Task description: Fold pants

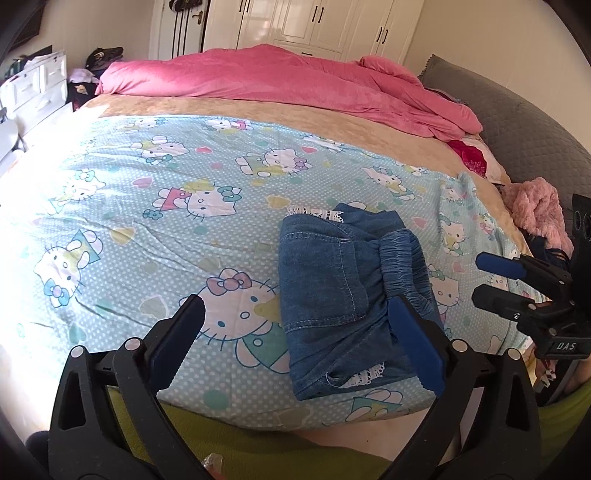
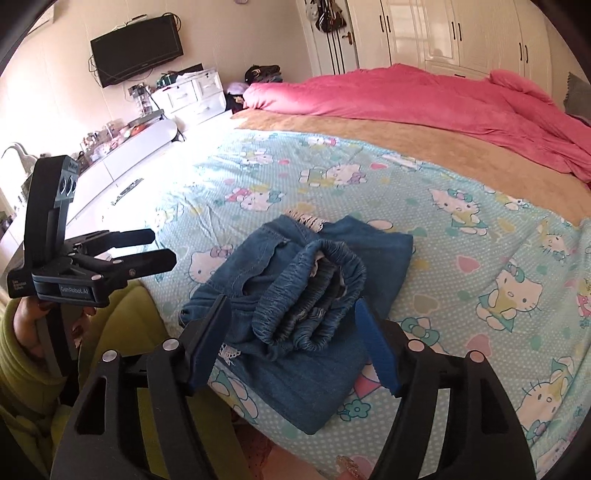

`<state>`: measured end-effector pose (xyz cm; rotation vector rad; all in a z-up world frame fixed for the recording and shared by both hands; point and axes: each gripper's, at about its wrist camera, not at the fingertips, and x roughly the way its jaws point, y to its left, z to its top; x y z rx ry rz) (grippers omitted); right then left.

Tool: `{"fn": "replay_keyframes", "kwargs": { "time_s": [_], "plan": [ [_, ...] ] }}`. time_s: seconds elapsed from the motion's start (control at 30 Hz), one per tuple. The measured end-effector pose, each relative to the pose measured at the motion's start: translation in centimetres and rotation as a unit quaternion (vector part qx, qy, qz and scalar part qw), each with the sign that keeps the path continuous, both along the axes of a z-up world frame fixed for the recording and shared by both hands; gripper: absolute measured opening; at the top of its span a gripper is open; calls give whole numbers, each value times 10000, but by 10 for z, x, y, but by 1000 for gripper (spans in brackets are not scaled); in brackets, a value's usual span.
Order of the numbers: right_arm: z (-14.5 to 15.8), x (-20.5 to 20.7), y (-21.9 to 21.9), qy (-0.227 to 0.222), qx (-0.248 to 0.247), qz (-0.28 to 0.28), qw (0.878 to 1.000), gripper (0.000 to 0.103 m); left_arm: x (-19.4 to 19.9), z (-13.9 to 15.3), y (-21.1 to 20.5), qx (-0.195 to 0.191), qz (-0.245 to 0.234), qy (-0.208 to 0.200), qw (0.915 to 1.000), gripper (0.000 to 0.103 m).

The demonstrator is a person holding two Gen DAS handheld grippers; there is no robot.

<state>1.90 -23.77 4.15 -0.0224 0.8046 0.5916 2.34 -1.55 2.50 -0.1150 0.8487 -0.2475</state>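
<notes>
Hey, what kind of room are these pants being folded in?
Most likely a home bedroom: the folded denim pants lie on a bed with a cartoon-cat sheet and a pink duvet, with white wardrobes and a wall-mounted TV behind.

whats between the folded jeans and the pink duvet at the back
In both wrist views, only bare bedding: the cartoon-cat sheet, then a tan blanket strip, between the jeans and pink duvet.

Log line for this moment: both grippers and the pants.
pants: folded bundle on bed sheet | left gripper: open, empty | right gripper: open, above pants, not gripping
</notes>
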Motion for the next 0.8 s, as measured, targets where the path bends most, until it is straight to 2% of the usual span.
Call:
{"fn": "replay_keyframes", "kwargs": {
  "time_s": [0.2,0.27,0.3,0.33,0.37,0.43,0.53,0.6,0.67,0.7,0.73,0.8],
  "plan": [
    [11,-3,-10,-165,68,-166,9997,77,-4,3,0,27,0,-47,10000,93],
    [13,-1,-15,-193,75,-230,9995,77,-5,3,-1,184,91,-99,9997,93],
    [15,-1,-17,-202,78,-271,9994,77,-5,2,-2,386,219,-126,9989,93],
    [16,1,-20,-215,86,-313,9992,77,-5,1,-2,481,273,-127,9984,87],
    [18,3,-22,-241,95,-341,9991,77,-4,-1,-2,494,280,-92,9983,73],
    [22,12,-25,-283,63,-366,9989,77,1,-4,-3,395,200,13,9990,53],
    [28,33,-21,-302,18,-274,9992,77,4,-9,-19,365,-198,43,9991,35],
    [31,55,-12,-225,28,-125,9997,74,4,-14,-36,413,-537,49,9977,32],
    [29,75,0,-113,-44,15,9999,59,5,-24,-51,636,-704,79,9955,32],
    [27,85,8,-49,-128,101,9999,49,8,-36,-57,761,-763,230,9939,31],
    [23,95,19,7,-236,261,9994,45,9,-50,-60,769,-830,481,9924,24],
    [9,112,43,197,-454,611,9969,41,7,-69,-63,720,-925,766,9901,22]
  ]
}}
